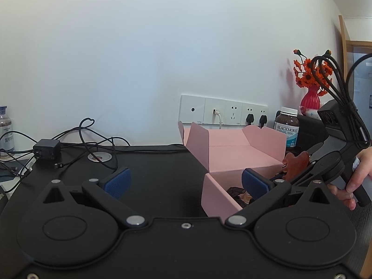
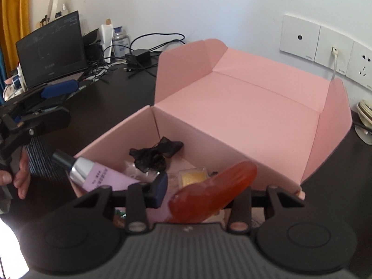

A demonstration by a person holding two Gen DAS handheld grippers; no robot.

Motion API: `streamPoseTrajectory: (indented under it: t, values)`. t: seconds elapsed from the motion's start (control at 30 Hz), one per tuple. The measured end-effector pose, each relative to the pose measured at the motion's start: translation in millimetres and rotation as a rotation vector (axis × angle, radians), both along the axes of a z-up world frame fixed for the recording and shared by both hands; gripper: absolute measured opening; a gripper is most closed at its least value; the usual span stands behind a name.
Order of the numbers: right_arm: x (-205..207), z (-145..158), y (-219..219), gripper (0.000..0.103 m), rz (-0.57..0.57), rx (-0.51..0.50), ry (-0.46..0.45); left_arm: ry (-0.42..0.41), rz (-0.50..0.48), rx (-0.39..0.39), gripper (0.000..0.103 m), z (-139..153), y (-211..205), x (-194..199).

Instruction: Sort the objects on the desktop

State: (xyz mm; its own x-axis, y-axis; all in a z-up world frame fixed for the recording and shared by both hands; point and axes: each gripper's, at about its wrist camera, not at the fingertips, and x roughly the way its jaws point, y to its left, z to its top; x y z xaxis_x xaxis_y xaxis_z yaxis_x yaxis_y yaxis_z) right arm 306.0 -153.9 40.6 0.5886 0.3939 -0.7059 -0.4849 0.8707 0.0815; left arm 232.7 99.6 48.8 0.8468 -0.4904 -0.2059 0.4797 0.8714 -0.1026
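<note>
An open pink cardboard box (image 2: pixel 232 107) stands on the black desk, its lid folded back toward the wall. Inside lie a black lacy cloth (image 2: pixel 153 155), a purple tube (image 2: pixel 100 176) and a small yellow case (image 2: pixel 193 174). My right gripper (image 2: pixel 202 193) is shut on a translucent orange-red curved piece (image 2: pixel 214 190) and holds it tilted over the box's near edge. The left wrist view shows that piece (image 1: pixel 295 165) at the box's (image 1: pixel 232 155) right side. My left gripper (image 1: pixel 186 181) stands open beside the box's front left corner, holding nothing.
A black charger with tangled cables (image 1: pixel 46 151) lies at the back left. Wall sockets (image 1: pixel 223 114), a fish oil bottle (image 1: pixel 287 127) and a red vase of orange flowers (image 1: pixel 310 86) stand behind the box. A dark laptop (image 2: pixel 51 53) sits far left.
</note>
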Motion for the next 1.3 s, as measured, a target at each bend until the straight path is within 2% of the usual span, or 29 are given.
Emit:
streamPoseTrajectory:
  t: [0.13,0.23,0.27,0.47,0.53,0.63,0.73,0.93,1.17,1.3]
  values:
    - [3,6,-5,0.053,-0.021,0.030,0.024,0.002,0.002,-0.009,0.103,0,1,0]
    - [1,17,-13,0.065,-0.025,0.089,0.011,0.001,0.000,-0.009,0.103,0,1,0]
    - [0,22,-16,0.066,-0.023,0.099,0.000,0.002,0.001,-0.009,0.103,0,1,0]
    - [-9,45,-25,0.066,0.005,0.095,-0.079,0.002,0.003,-0.012,0.103,0,1,0]
    - [-11,49,-29,0.063,0.006,0.101,-0.079,0.003,0.003,-0.012,0.103,0,1,0]
    - [-13,50,-30,0.055,0.012,0.079,-0.053,0.001,0.002,-0.009,0.103,0,0,0]
    - [-14,46,-32,0.053,-0.007,0.054,-0.035,0.000,0.001,-0.007,0.103,0,0,-1]
    - [-22,55,-39,0.050,-0.013,0.076,-0.070,0.001,0.000,-0.006,0.103,1,0,0]
    - [-20,23,-19,0.050,0.031,-0.056,0.000,-0.003,0.009,-0.016,0.103,1,2,-1]
    - [-30,28,-15,0.050,0.113,0.035,-0.061,-0.012,0.015,-0.045,0.103,1,7,-2]
